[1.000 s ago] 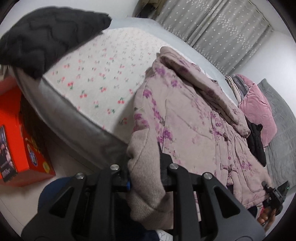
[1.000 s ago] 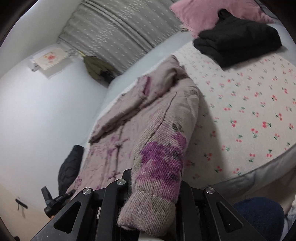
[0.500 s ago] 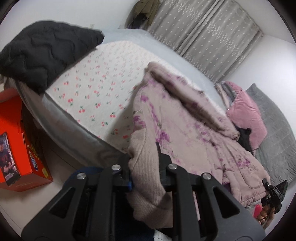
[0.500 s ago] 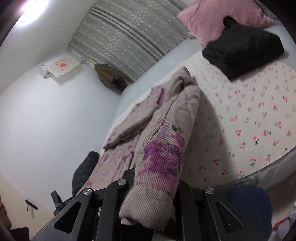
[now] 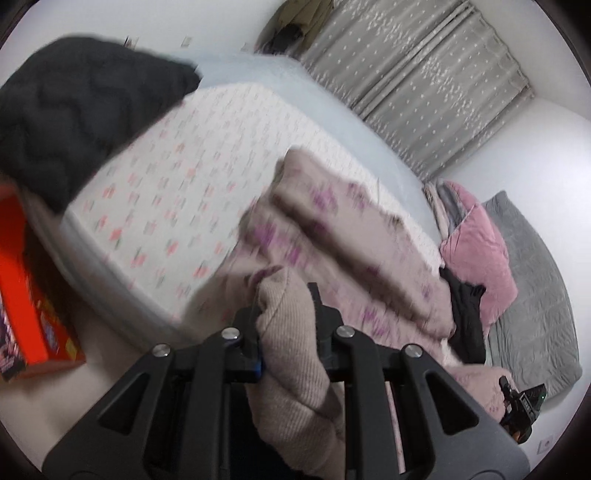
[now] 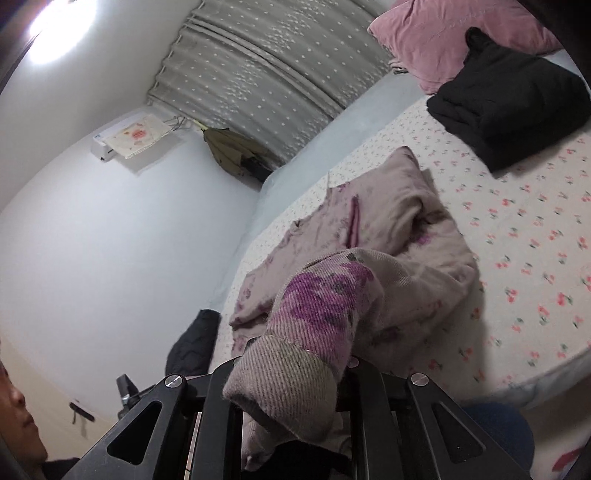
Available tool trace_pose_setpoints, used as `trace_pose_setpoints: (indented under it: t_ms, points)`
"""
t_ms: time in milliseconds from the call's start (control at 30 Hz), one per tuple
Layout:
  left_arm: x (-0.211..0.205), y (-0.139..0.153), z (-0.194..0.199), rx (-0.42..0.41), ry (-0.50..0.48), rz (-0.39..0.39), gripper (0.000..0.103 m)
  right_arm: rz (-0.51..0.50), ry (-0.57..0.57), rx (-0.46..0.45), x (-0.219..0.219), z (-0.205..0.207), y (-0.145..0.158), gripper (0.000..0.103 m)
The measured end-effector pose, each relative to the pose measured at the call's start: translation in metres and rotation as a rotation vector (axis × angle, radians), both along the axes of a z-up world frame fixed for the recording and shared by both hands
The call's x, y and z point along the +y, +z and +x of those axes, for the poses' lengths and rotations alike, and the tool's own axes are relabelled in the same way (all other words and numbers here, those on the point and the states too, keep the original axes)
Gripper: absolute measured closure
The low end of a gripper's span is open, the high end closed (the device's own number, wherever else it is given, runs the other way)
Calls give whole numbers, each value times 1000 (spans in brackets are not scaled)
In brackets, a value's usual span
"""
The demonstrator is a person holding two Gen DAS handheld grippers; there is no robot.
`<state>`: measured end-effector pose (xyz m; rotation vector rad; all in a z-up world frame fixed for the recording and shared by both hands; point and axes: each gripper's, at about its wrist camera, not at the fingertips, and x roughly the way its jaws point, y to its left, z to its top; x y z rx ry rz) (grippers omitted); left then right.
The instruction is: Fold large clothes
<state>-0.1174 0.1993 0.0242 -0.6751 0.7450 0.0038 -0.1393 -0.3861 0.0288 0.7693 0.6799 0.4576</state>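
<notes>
Ribbed cuff clenched in left hand-held gripper; other cuff clenched in right hand-held gripper. Padded floral jacket, sleeves lifted, body bunched on the bed. Probably soft, bulky, fairly heavy; thick quilting likely to resist sharp creases. Knit cuffs look grippy, sound places to hold. Cherry-print sheet yielding, roomy. Farther off: black clothes, pink pillow, dark knit pile, orange box, grey curtains.
</notes>
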Motion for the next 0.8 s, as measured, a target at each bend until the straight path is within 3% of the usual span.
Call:
trace_pose_setpoints:
  t_ms: [100,200,300,367,433,500,533,567,633,700,733,800]
  points:
    - [-4,34,38,-69,31,15,82,46,-11,-64,-2,37,29,88]
    - [-9,69,105,-134,81,12,81,122,-44,-108,-6,94,54,87]
    - [-14,74,177,-126,136,52,80,121,-81,-91,-4,168,64,87]
    - [-10,61,236,-102,84,-14,70,165,-141,0,-8,233,45,85]
    - [1,30,284,-34,37,-170,62,192,-194,134,-16,295,5,83]
    - [15,-1,292,6,107,-304,61,254,-217,328,-25,333,-49,77]
    - [19,-10,289,-5,121,-326,60,349,-210,417,-31,341,-78,77]
    - [22,-18,285,-21,132,-334,57,436,-195,449,-36,343,-95,76]
    - [24,-35,280,-17,150,-312,52,501,-173,405,-46,340,-104,72]
    - [24,-52,287,49,134,-296,52,473,-178,336,-59,333,-93,62]
    - [21,-63,293,98,110,-301,52,418,-203,296,-66,329,-80,58]
    - [14,-67,301,132,69,-272,45,254,-263,188,-74,318,-51,40]
